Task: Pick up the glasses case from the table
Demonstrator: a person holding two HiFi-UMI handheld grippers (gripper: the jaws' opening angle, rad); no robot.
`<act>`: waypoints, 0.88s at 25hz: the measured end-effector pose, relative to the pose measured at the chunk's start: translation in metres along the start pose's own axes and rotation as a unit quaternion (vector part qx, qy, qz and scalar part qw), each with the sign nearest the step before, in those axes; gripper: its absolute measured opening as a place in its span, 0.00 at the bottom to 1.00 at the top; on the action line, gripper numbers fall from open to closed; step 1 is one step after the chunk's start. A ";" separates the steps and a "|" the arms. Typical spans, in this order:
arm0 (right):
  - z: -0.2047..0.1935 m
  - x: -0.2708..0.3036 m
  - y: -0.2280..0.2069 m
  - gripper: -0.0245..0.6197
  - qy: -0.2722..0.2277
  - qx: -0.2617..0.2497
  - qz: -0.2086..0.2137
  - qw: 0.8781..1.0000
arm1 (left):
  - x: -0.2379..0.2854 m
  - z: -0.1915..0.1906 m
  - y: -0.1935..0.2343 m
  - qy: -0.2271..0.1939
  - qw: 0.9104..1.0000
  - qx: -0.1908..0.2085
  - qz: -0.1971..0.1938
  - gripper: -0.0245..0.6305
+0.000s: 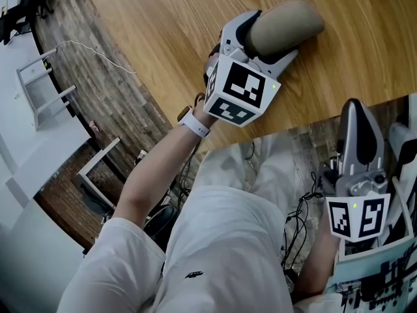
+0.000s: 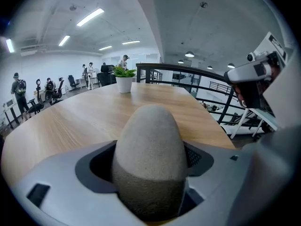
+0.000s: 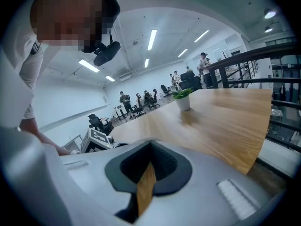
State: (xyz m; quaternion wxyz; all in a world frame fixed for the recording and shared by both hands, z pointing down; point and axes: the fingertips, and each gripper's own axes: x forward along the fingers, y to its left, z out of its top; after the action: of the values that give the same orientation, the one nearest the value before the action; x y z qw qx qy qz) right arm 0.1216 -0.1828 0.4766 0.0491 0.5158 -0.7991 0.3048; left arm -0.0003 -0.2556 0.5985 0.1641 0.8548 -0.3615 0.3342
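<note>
Pale wood filled the top of the head view: a broad desk with a curved near edge, in an open office with a railing and distant people beyond. Close to that near edge was the glasses case, a rounded grey-beige shell. The left gripper had its jaws pinching the case from both sides. The case's long axis ran straight out along the jaws, away from the person and toward the desk's far edge. Whether the case rested on the wood or was already raised a little could not be told.

The right gripper was well apart from the case, off the desk over the person's lap, with its jaws pressed together on nothing. The left was plainly the nearer hand, so the lift likely called for a straight upward pull.

Only a small potted plant stood on the desk, near the far edge and well clear of the case.
</note>
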 end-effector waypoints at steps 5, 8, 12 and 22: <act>0.010 -0.013 0.006 0.05 -0.017 -0.010 -0.004 1.000 | -0.020 0.008 -0.008 -0.009 1.000 -0.008 0.004 0.62; 0.018 -0.022 0.011 0.05 -0.024 -0.015 -0.001 1.000 | -0.031 0.012 -0.011 -0.009 1.000 -0.015 0.009 0.62; 0.028 -0.032 0.020 0.05 -0.033 -0.021 0.000 0.999 | -0.046 0.018 -0.016 -0.011 1.000 -0.017 0.006 0.62; 0.048 -0.072 0.038 0.05 -0.051 -0.034 -0.007 0.998 | -0.095 0.032 -0.032 -0.014 0.999 -0.024 0.018 0.62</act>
State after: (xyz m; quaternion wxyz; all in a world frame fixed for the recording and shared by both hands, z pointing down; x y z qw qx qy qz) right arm 0.1338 -0.1402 0.3931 0.0280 0.5348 -0.8068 0.2498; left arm -0.0118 -0.2024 0.5091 0.1731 0.8486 -0.3872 0.3161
